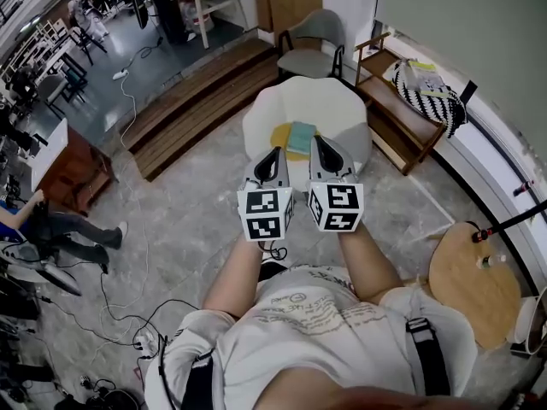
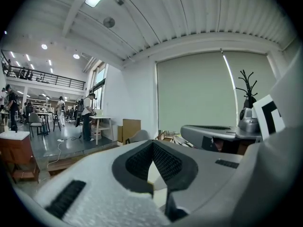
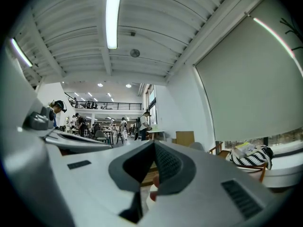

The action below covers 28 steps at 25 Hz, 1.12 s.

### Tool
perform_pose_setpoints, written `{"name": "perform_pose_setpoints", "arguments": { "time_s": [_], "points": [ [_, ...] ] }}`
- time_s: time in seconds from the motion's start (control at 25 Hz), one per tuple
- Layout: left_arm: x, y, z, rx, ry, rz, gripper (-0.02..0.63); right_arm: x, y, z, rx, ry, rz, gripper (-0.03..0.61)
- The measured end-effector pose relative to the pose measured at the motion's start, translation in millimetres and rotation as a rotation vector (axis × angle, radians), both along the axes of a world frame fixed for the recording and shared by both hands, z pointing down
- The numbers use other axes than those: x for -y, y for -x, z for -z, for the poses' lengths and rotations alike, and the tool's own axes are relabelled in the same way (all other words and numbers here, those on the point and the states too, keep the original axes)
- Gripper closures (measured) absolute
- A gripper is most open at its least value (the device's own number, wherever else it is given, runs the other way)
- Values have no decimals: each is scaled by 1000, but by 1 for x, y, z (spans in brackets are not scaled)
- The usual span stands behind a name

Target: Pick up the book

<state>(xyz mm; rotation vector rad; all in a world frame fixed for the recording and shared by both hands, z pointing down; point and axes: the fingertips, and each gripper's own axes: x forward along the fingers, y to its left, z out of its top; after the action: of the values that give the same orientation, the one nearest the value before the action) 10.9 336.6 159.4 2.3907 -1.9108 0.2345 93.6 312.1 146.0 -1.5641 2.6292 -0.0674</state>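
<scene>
Pointing forward side by side, the left tongs (image 1: 275, 154) and the right tongs (image 1: 317, 142) are both clenched on nothing, each pair of jaws meeting at the tips. The teal book (image 1: 301, 137) lies flat straight ahead of them and lower down, on a yellow round mat (image 1: 279, 137) atop the white table (image 1: 308, 101). Seen from the head view, it sits in line with the gap between the two tips, a shade closer to the right tongs. Its long axis seems to run away from the tongs, roughly along the line they point, though the book is too small here to be sure. The right hand looks the handier one for the pickup, and its jaws would have to open and dip first. Beyond the table stands a grey chair (image 1: 312, 37). Off to the right of the tongs is a wooden bench (image 1: 402, 122) bearing a striped bag (image 1: 427, 92). Nothing lies between the tongs and the book.
</scene>
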Motion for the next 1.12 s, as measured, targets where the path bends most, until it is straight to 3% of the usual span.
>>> {"name": "perform_pose_setpoints", "arguments": {
  "time_s": [0.4,1.12],
  "points": [
    [14,-5,-9,10,-1,-10,600,17,3,-8,-11,1,5,552],
    [92,14,-17,-26,-6,-35,600,87,13,-15,-45,-10,-42,552]
  ]
}}
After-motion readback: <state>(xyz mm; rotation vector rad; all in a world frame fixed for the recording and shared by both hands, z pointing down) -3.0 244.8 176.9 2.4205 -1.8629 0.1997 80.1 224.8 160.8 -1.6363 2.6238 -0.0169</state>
